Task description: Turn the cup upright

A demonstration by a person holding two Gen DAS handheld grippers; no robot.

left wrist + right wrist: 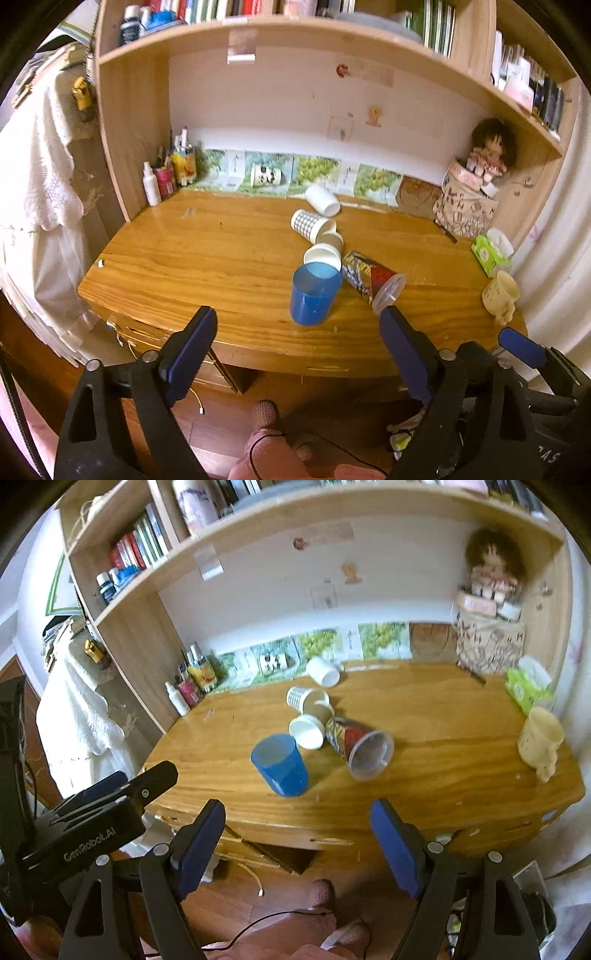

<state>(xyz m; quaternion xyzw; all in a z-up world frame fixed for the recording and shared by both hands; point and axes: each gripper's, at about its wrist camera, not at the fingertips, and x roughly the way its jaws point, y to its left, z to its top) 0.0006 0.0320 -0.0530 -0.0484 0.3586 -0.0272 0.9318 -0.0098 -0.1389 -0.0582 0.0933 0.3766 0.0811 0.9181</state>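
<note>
A blue plastic cup (314, 293) (280, 765) stands upright near the desk's front edge. Behind it several cups lie on their sides in a cluster: a patterned red and black cup (371, 282) (358, 746), a white cup (322, 255) (307, 731), a checked cup (310, 224) (304, 698) and a white cup (322, 200) (324, 671) farther back. My left gripper (299, 349) is open and empty, in front of the desk edge. My right gripper (297, 840) is open and empty, also short of the desk.
The wooden desk (221, 258) (443, 746) sits under a bookshelf. A cream mug (501, 295) (541, 740) and green tissue box (489, 254) stand at the right edge. A doll on a patterned bag (467, 206) is back right; bottles and pens (166, 177) back left.
</note>
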